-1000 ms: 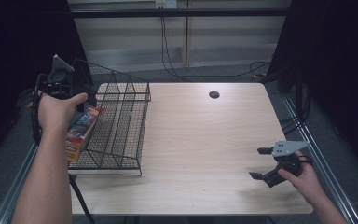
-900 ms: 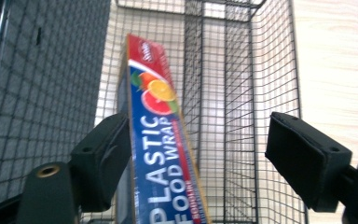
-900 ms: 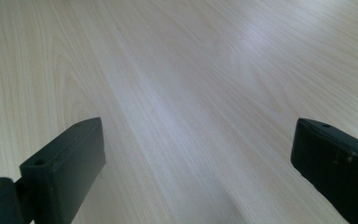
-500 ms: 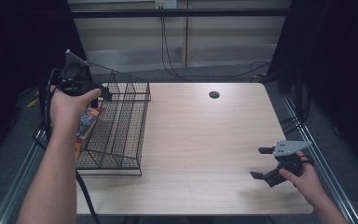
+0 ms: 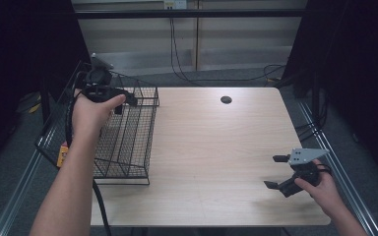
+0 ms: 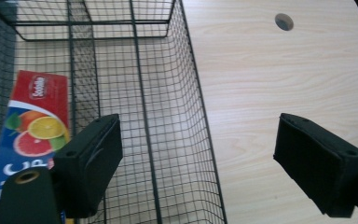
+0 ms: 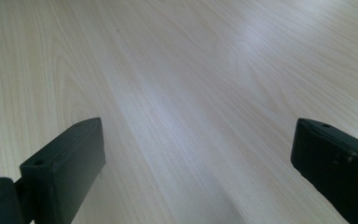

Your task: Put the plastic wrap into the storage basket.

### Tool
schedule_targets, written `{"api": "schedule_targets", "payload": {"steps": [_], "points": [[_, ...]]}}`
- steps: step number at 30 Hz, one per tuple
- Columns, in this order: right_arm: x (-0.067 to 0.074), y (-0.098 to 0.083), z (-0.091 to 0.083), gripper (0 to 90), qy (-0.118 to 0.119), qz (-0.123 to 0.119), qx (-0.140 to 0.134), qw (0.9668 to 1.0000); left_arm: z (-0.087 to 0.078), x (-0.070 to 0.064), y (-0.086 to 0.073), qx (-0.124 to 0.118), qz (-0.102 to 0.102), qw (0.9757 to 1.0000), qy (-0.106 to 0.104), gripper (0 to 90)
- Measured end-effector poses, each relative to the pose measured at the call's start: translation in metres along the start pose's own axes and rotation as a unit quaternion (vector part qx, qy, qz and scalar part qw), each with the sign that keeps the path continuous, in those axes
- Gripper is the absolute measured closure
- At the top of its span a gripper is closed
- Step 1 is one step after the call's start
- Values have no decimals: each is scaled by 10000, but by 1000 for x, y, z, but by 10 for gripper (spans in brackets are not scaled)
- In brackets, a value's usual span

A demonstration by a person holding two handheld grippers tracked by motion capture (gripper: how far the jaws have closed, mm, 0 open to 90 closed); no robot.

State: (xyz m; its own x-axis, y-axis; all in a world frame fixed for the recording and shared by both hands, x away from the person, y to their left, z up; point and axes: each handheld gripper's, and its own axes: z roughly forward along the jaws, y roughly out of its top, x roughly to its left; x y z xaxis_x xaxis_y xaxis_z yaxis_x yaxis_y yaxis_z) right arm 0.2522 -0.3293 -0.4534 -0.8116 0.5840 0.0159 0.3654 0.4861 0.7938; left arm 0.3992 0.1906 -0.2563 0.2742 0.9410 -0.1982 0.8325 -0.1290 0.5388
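A black wire basket (image 5: pixel 128 142) stands on the left of the wooden table (image 5: pixel 216 147). A red and blue box printed with citrus fruit (image 6: pixel 32 126) lies in the basket's left compartment (image 6: pixel 144 116), and its orange corner (image 5: pixel 62 156) shows beside the person's left forearm. My left gripper (image 5: pixel 124 103) hovers over the far part of the basket. Its jaws (image 6: pixel 198 135) have just been opening and nothing is between them. My right gripper (image 5: pixel 274 171) rests open at the near right of the table, with bare wood between its jaws (image 7: pixel 198 135).
A dark round hole (image 5: pixel 226 100) sits in the tabletop near the far edge, also seen from the left gripper (image 6: pixel 284 21). Cables hang behind the table. A metal rail runs along each side, and the basket's left side overhangs the table edge.
The left hand has moved from the box toward the far end of the basket and a little right. The box now lies lower in the basket, apart from the gripper. The right hand stayed still.
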Motion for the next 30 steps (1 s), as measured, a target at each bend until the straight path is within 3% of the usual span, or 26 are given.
{"api": "schedule_targets", "payload": {"steps": [7, 11, 14, 19, 30], "points": [[0, 0, 1, 27, 7, -7, 14, 10000, 6, -11, -2, 15, 136, 9998, -151, 147], [0, -1, 2, 26, -1, -5, 25, 10000, 8, -22, -2, 12, 326, 9991, -274, 137], [0, -1, 3, 26, -13, 7, 30, 10000, 13, -34, -3, 34, 586, 9978, -302, 132], [0, -1, 2, 26, -16, 7, 37, 10000, 21, -47, -7, 55, 746, 9959, -516, 127], [0, -2, 3, 26, 27, 17, 70, 10000, 38, -67, -13, 100, 1050, 9920, -695, 123]]}}
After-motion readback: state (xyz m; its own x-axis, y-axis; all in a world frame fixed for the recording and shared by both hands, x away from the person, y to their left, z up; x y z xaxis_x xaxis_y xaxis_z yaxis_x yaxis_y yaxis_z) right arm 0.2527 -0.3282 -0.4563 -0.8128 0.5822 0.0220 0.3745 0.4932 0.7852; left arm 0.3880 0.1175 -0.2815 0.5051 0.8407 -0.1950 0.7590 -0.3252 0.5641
